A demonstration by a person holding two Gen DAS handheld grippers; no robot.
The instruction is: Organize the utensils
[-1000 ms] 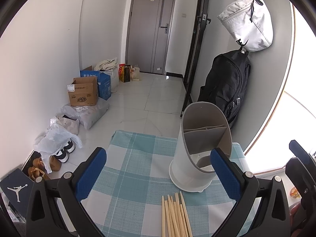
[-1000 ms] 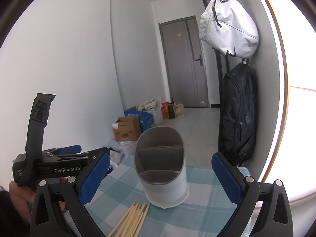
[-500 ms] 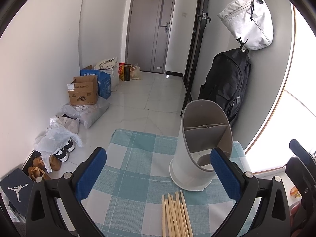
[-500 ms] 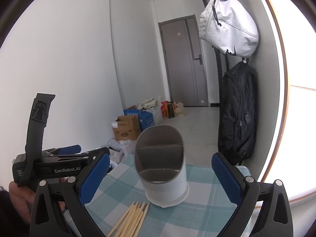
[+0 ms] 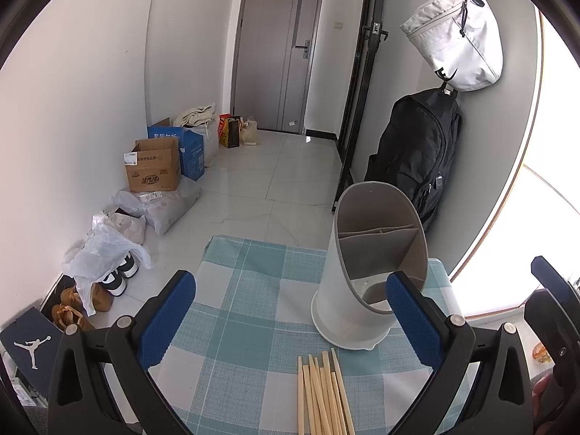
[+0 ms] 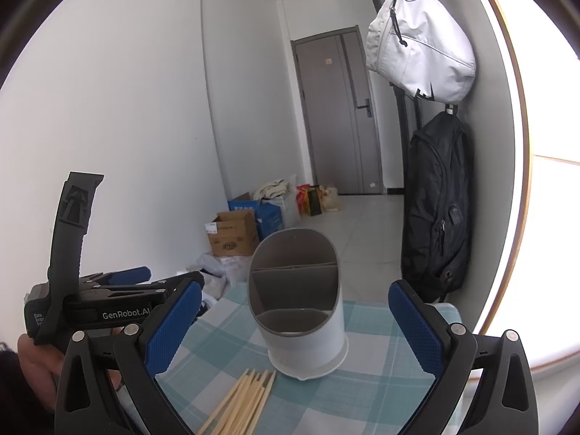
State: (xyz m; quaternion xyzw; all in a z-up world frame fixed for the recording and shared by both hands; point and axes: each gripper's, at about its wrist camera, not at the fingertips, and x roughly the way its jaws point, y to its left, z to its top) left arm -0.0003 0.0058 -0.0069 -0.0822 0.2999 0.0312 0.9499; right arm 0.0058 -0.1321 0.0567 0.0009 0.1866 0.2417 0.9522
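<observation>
Checked teal-and-white cloth covers the table before you, with one black backpack and one pale bag hanging on the wall beyond. One white utensil holder stands upright on the cloth, its grey inside split into compartments. Just in front of it lies one bundle of about seven wooden chopsticks. Your left gripper and right gripper both hover spread wide, gripping nothing.
</observation>
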